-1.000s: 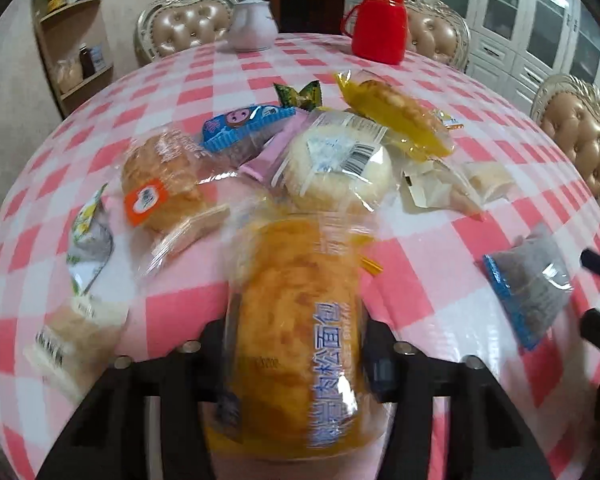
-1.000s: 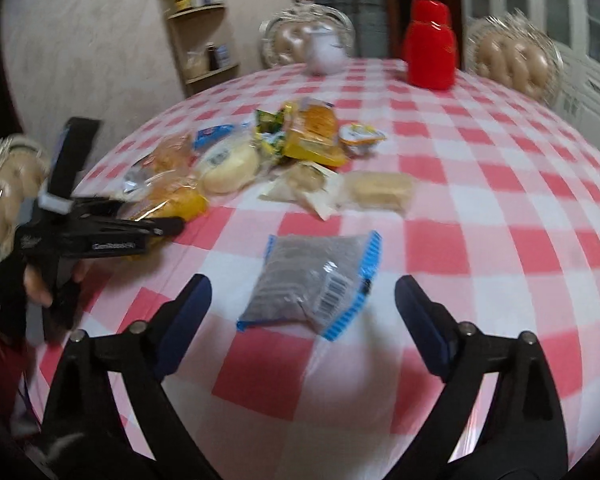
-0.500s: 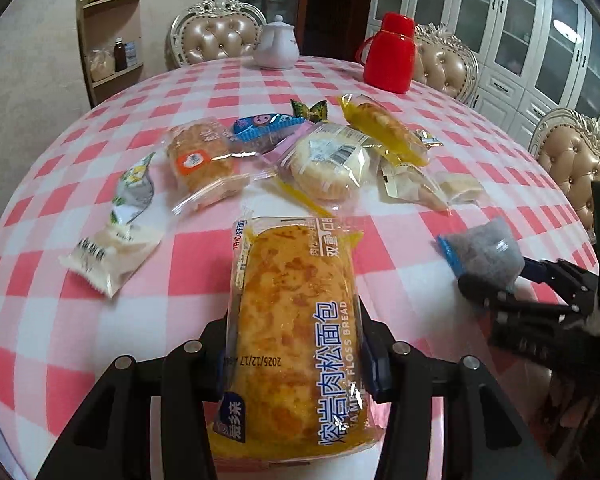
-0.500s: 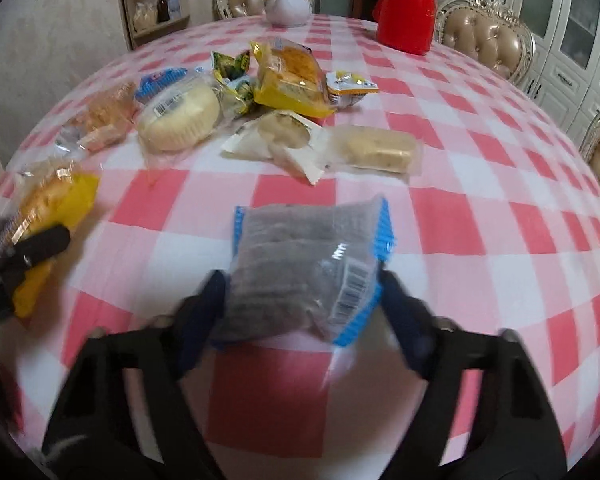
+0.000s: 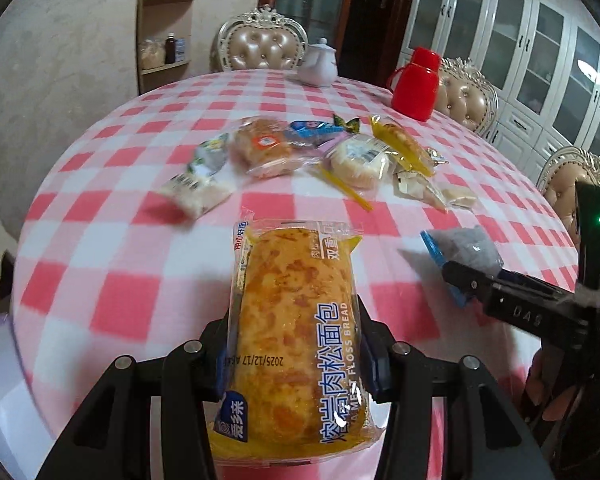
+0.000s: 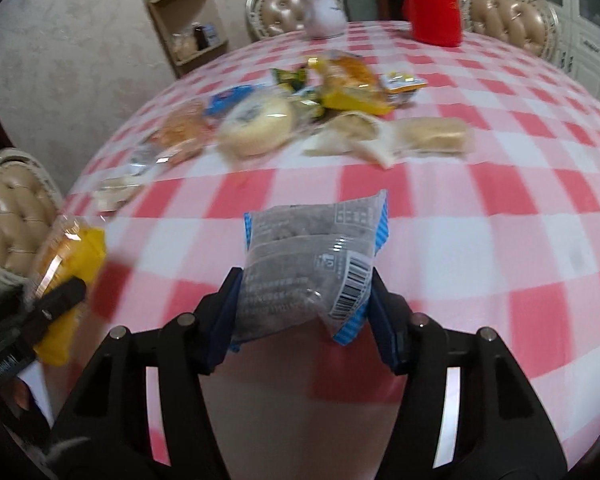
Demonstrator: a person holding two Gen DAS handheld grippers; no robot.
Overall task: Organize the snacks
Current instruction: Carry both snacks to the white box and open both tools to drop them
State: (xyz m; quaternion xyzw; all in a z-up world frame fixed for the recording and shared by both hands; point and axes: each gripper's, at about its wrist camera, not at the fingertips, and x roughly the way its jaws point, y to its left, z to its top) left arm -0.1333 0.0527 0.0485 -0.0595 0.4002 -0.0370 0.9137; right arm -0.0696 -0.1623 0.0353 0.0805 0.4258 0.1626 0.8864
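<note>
1. The left gripper (image 5: pixel 296 356) has its jaws closed on a long golden meat-floss bread in a clear and yellow wrapper (image 5: pixel 296 332); the loaf sticks forward from between the black fingers and is lifted above the near edge of the round table with the pink and white checked cloth (image 5: pixel 112 248)
2. The right gripper (image 6: pixel 306 314) has its jaws closed on a grey snack packet in clear film with blue crimped ends (image 6: pixel 308 268), barcode facing up, also held off the cloth
3. In the left wrist view the right gripper and its packet show at the right, near the bread but apart from it
4. The other snacks lie in a loose cluster toward the table's middle: a round pale bun in clear film (image 5: pixel 358 158), a browned bun with an orange label (image 5: pixel 262 148), a yellow-wrapped bread (image 5: pixel 400 146) and a white packet with green print (image 5: pixel 198 186)
5. Far across the table stand a red plastic thermos jug (image 5: pixel 414 80) and a white ceramic teapot (image 5: pixel 320 66), well apart from the snacks
</note>
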